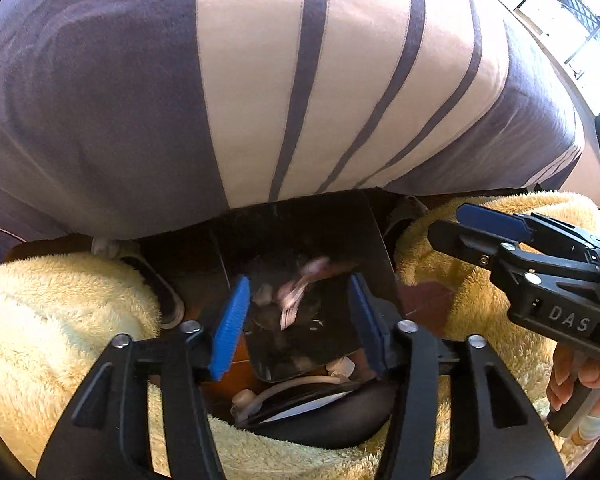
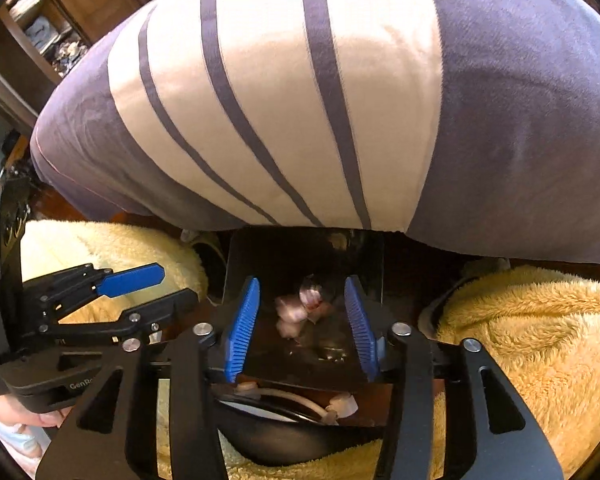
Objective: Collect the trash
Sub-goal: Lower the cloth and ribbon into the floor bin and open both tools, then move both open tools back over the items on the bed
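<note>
Left gripper point(image 1: 300, 316) spread wide above the black bin point(image 1: 300, 236), gripping nothing. Between the fluffy yellow trouser legs point(image 1: 52, 320), blurred pinkish trash point(image 2: 304, 308) inside the bin. Right gripper point(image 2: 304, 320) likewise wide, empty, above the same opening.

A purple shirt with wide cream bands and thin purple stripes point(image 1: 260, 80) fills the upper half of both views. Below it, fluffy yellow fleece trousers point(image 1: 52, 312) cover a leg on each side. Dark wooden floor point(image 1: 204, 272) shows between them. A sunlit window with dark railing point(image 1: 572, 20) sits top right; wooden shelves point(image 2: 48, 28) stand top left in the right view.
</note>
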Available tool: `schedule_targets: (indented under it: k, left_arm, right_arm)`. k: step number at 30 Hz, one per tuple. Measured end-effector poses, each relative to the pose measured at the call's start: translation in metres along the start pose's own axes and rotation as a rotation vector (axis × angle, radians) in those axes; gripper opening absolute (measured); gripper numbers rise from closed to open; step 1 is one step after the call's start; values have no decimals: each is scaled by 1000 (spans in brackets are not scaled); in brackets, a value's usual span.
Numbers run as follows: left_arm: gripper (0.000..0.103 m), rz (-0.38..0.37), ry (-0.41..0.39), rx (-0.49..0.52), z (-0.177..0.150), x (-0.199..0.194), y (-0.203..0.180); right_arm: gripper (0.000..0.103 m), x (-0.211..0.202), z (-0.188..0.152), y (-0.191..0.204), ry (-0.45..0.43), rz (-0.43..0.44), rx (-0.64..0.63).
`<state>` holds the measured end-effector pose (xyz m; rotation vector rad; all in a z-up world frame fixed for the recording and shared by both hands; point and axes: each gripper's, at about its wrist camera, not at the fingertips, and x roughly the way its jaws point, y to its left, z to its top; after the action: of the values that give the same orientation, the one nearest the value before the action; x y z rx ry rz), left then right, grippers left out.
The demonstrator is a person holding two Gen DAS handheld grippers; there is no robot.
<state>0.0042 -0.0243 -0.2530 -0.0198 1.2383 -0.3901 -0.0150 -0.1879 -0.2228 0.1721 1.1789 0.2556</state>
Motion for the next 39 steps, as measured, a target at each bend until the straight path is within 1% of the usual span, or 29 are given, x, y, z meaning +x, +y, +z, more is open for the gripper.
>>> schedule_targets:
  k: [1,2,3,5,7,10,13,16,19,20,24,25,27,28,29,33,34,36,37,38,39]
  left_arm:
    - [60,4,-5,1,0,-1,0]
    - [63,9,-10,3,1,-2,1]
    - [69,14,-16,4,2,-5,1]
    - [75,25,-38,9,7,-14,1]
    - [85,38,-70,10,14,-27,1]
    - [89,60,-140,29,27,-52,-1]
    - [95,71,-218,49,45,-79,-4]
    - [95,90,-270,67,67,-98,-8]
    - [95,120,-306,78,97,-104,-7]
    - [95,125,-313,78,101,-104,-6]
    - [95,136,-339,69,138,-106,-1]
    - [95,139,-349,62,153,-105,1]
    - [95,140,-359,55,170,-104,2]
    - [95,146,-369,48,185,-102,3]
    - [95,147,-374,44,191,-100,3]
    - [94,148,-388,30,231,-91,4]
    - [94,153,-393,26,246,-87,4]
    - [94,156,-396,19,266,-80,5]
    - [94,157,-396,18,270,-78,5]
    - [93,160,-393,18,280,-72,3]
    - [90,161,-390,19,287,-68,3]
  right_arm:
    - [60,-4,2,-1,-10,0,4]
    - [65,-8,5,-2,-19,-3,7]
    - [68,-11,7,-2,-28,-7,8]
    - [79,-23,13,-4,-66,-20,11]
    - [85,-38,21,-5,-114,-39,8]
    - [87,-64,36,-8,-193,-78,2]
    - [93,-85,53,-15,-262,-94,8]
    - [94,-103,79,-26,-325,-139,15]
    - [94,-109,104,-32,-363,-168,20]
    - [94,-110,114,-34,-371,-184,24]
    - [94,-108,149,-46,-396,-208,41]
    - [94,-106,160,-49,-401,-214,45]
    - [94,-103,176,-55,-405,-225,51]
    - [94,-100,186,-57,-408,-229,50]
    - [94,-97,195,-60,-406,-236,52]
    - [94,-81,228,-72,-392,-250,61]
    - [94,-77,236,-76,-390,-255,65]
    - [94,-69,247,-80,-383,-261,72]
    - [94,-62,256,-85,-376,-267,78]
    - [94,-59,260,-86,-372,-268,79]
    - [94,-55,266,-88,-367,-268,80]
